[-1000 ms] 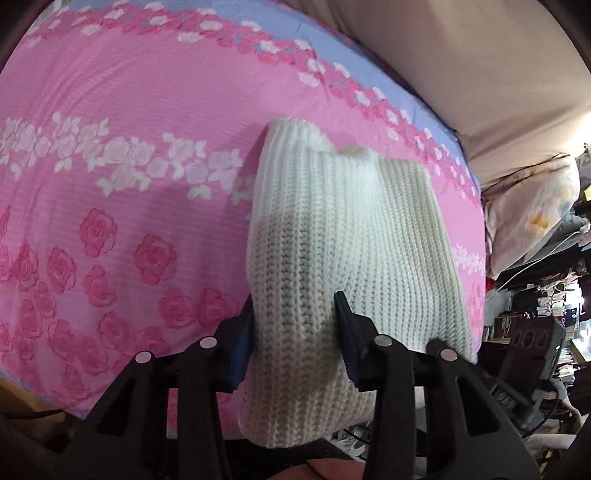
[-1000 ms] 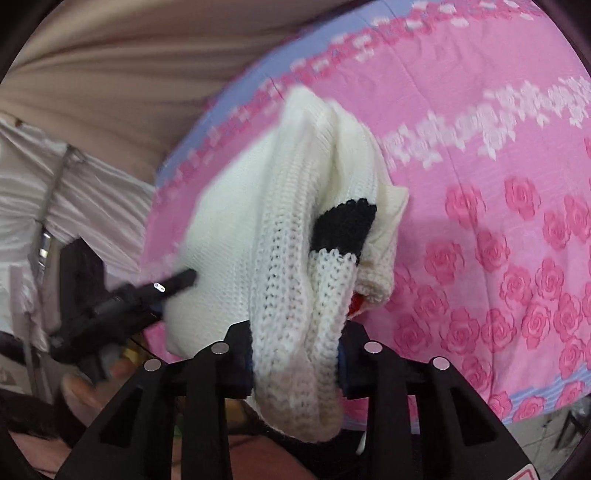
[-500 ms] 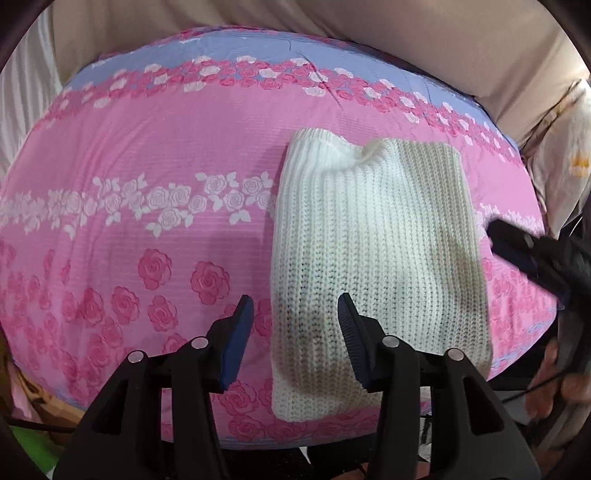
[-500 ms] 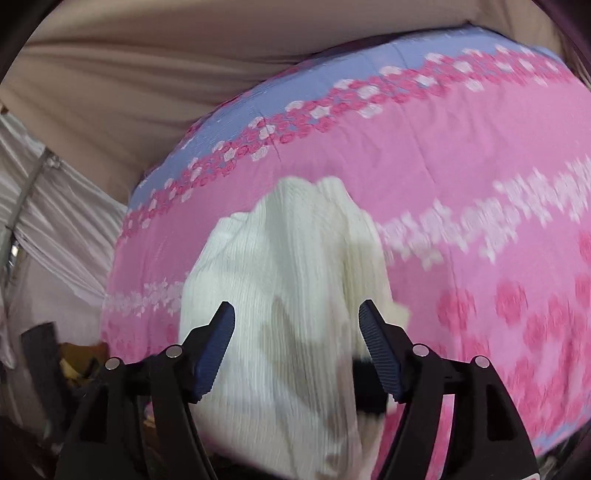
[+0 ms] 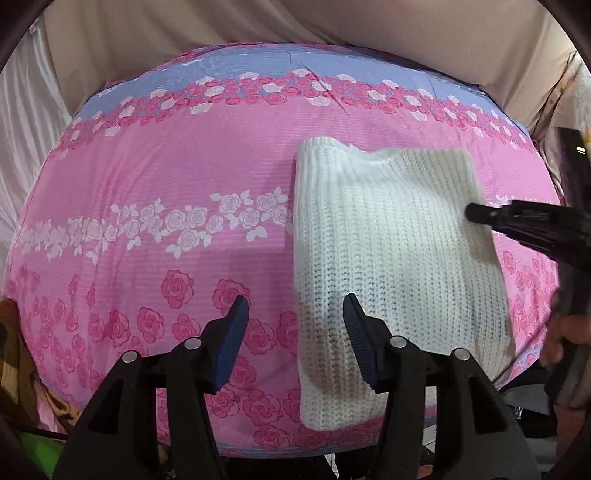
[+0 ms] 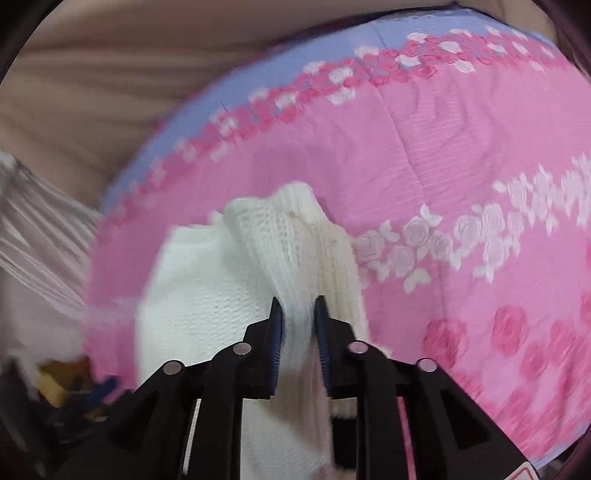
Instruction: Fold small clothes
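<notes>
A white knitted sweater (image 5: pixel 388 258) lies folded into a long rectangle on the pink rose-print bed cover (image 5: pixel 166 177). My left gripper (image 5: pixel 293 332) is open and empty, just above the sweater's near left edge. My right gripper (image 6: pixel 298 325) is shut on a bunched fold of the sweater (image 6: pixel 291 251) and lifts it off the flat part. In the left wrist view the right gripper (image 5: pixel 480 213) comes in from the right over the sweater's right edge.
A beige curtain (image 5: pixel 258 22) hangs behind the bed. White fabric (image 5: pixel 22 122) is at the left. The bed's near edge (image 5: pixel 258 448) runs under my left gripper. Dark clutter (image 6: pixel 66 391) sits off the bed's left side in the blurred right wrist view.
My left gripper let go of the sweater and drew back, open. My right gripper opened, then closed on a fold of the sweater. The sweater came down flat on the bed.
</notes>
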A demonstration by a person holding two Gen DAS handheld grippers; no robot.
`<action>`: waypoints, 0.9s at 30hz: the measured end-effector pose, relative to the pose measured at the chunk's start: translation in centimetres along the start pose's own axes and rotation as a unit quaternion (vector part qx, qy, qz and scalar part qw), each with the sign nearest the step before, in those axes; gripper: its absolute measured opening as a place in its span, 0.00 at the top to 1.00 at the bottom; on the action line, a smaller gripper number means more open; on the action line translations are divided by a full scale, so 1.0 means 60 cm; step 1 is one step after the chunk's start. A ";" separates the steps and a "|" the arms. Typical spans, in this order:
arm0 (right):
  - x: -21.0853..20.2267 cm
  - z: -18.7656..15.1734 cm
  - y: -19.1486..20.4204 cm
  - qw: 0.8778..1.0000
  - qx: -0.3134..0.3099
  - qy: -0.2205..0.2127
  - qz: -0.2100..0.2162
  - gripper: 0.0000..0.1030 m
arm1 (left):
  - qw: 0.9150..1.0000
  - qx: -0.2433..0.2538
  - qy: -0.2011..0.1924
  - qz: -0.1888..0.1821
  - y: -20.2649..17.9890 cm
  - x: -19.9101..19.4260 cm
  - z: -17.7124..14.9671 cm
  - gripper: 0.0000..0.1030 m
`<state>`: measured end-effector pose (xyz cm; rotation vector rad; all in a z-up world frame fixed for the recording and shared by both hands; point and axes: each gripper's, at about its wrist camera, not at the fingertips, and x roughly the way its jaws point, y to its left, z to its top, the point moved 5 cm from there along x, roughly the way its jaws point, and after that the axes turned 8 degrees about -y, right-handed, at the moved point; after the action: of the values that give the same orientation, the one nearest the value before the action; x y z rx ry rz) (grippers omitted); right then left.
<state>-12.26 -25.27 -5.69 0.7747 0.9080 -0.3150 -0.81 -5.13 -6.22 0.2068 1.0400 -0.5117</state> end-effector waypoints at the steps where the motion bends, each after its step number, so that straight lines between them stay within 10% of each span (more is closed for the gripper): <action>1: -0.019 -0.006 0.004 1.000 -0.001 -0.009 0.007 0.73 | 1.000 0.002 -0.001 0.000 0.000 0.000 0.000 0.50; 4: -0.070 -0.043 0.014 1.000 -0.015 -0.015 0.018 0.46 | 1.000 0.001 0.007 0.001 -0.002 0.009 -0.003 0.50; 11: -0.072 -0.191 -0.010 0.997 -0.048 0.058 -0.024 0.49 | 1.000 0.000 0.017 0.001 -0.012 0.017 -0.005 0.50; 12: -0.064 -0.199 -0.012 0.996 -0.050 0.066 -0.025 0.57 | 1.000 0.001 0.017 0.000 -0.014 0.019 -0.005 0.50; 13: -0.060 -0.202 -0.012 0.996 -0.051 0.070 -0.024 0.86 | 1.000 0.004 0.019 0.001 -0.018 0.022 -0.007 0.50; 14: -0.070 -0.199 -0.010 0.997 -0.044 0.063 -0.013 0.87 | 1.000 0.005 0.020 0.003 -0.020 0.022 -0.008 0.50; 18: -0.132 -0.163 0.010 0.999 -0.047 0.004 0.011 0.87 | 1.000 -0.004 0.012 -0.012 -0.022 0.006 -0.007 0.50; 22: -0.084 -0.202 -0.059 0.997 -0.037 0.052 -0.042 0.77 | 0.998 -0.034 0.030 -0.047 -0.017 0.009 -0.019 0.43; 27: -0.096 -0.209 -0.082 0.998 0.032 0.049 -0.004 0.59 | 0.997 -0.053 0.043 -0.043 -0.007 0.009 -0.033 0.43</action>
<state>-25.75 -20.08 -8.03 0.8515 0.9973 -0.3165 -2.29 -4.86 -7.65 0.0918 1.1602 -0.5275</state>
